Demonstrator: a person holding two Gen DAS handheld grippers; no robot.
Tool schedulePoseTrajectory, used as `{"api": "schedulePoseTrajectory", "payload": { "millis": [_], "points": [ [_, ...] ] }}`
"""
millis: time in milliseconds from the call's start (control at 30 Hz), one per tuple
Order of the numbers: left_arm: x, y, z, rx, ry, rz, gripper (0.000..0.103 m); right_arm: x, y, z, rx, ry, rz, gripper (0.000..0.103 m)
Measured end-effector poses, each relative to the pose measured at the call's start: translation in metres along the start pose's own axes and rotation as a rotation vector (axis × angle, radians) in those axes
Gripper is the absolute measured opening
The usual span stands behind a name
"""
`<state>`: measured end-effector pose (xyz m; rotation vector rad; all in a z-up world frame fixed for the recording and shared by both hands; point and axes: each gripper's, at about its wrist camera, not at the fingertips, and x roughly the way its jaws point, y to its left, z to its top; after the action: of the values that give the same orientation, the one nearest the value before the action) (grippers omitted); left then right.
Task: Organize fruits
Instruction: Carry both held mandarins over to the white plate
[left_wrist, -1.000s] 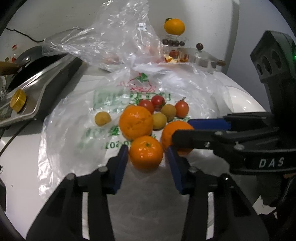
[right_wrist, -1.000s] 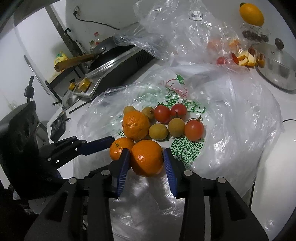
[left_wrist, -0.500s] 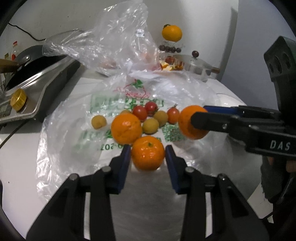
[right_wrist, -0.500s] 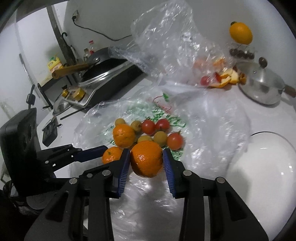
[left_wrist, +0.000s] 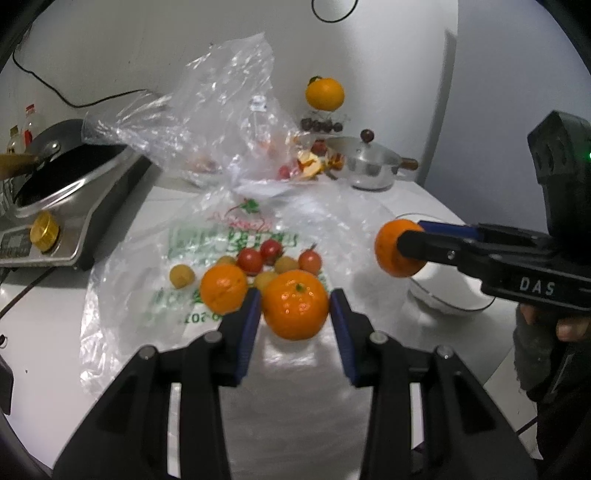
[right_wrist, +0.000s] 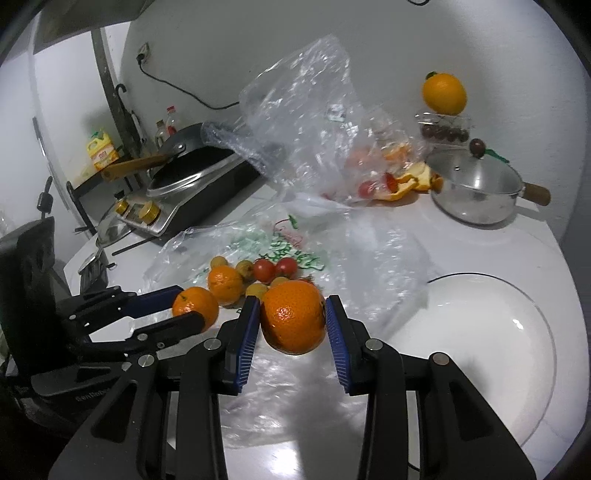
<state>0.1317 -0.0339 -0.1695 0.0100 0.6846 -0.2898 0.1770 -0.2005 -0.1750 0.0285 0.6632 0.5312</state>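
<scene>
Each gripper is clamped on an orange of its own. The left gripper (left_wrist: 295, 314) pinches one orange (left_wrist: 296, 309) between its blue pads, clear of the plastic sheet (left_wrist: 229, 236) below. The right gripper (right_wrist: 291, 325) grips the other orange (right_wrist: 293, 320), and from the left view that fruit hangs beside the rim of the white plate (right_wrist: 491, 332). Whether it is over the plate or just short of it is hard to judge.

The remaining fruit sits in a loose heap on the sheet: a third orange (left_wrist: 222, 288), some red tomatoes (left_wrist: 250, 260) and small yellow fruits (left_wrist: 181, 276), a few half hidden behind the held orange. The print on the sheet is blurred and unreadable.

Further back a crumpled clear bag (right_wrist: 314, 122) veils peelings and more red fruit, so their count is unclear. A lidded steel pot (right_wrist: 476, 192) stands to its right, a cooker with a pan (right_wrist: 192, 173) to its left. Of the person, only fingertips (left_wrist: 569, 326) show, at the right gripper's handle.

The plate is bare, and the table between it and the sheet's edge is open; the table's edge curves just past the plate.
</scene>
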Motion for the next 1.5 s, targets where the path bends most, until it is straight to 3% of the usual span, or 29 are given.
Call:
{"api": "schedulePoseTrajectory", "payload": {
  "millis": [300, 600, 1100, 1500],
  "points": [
    [-0.005, -0.027, 0.008, 0.044, -0.027, 0.023, 0.039, -0.025, -0.031, -0.006, 0.032, -0.045, -0.036, 0.039],
    [-0.002, -0.066, 0.02, 0.072, -0.049, -0.021, 0.039, -0.044, -0.071, -0.017, 0.075, -0.058, -0.076, 0.039],
    [0.026, -0.135, 0.029, 0.14, -0.015, -0.115, 0.039, -0.075, -0.136, -0.041, 0.15, -0.063, -0.145, 0.039],
    [0.054, -0.168, 0.028, 0.159, 0.043, -0.156, 0.039, -0.063, -0.159, -0.051, 0.137, -0.031, -0.206, 0.039]
  ]
}}
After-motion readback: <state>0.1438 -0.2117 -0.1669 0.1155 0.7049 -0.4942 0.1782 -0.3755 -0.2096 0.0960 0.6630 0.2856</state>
